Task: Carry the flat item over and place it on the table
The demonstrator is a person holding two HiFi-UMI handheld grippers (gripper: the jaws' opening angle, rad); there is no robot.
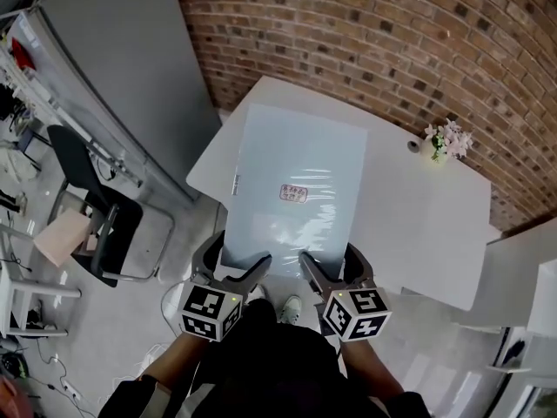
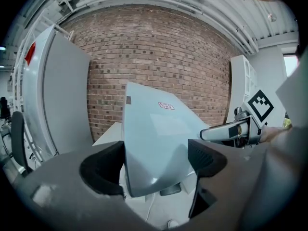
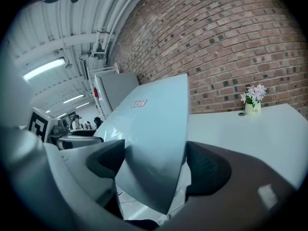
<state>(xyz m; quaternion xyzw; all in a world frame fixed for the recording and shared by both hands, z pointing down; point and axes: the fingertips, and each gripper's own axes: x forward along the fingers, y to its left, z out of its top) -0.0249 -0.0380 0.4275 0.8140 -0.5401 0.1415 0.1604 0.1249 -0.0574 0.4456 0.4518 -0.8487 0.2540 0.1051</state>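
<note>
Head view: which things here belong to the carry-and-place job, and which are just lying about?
In the job: pale blue sheet; left gripper and right gripper, both holding its near edge; white table.

Lying about: flower vase on the table; black chair; grey cabinet.

This looks like an open-plan office or work studio. A bare brick wall (image 1: 392, 33) runs along the far side behind a plain white table (image 1: 435, 225) carrying a small vase of flowers (image 1: 446, 142). On the left stand a black office chair (image 1: 83, 172) and a tall grey partition (image 1: 130, 68), with cables (image 1: 52, 373) on the floor. Strip lights (image 3: 43, 69) hang under exposed ceiling pipes.
</note>
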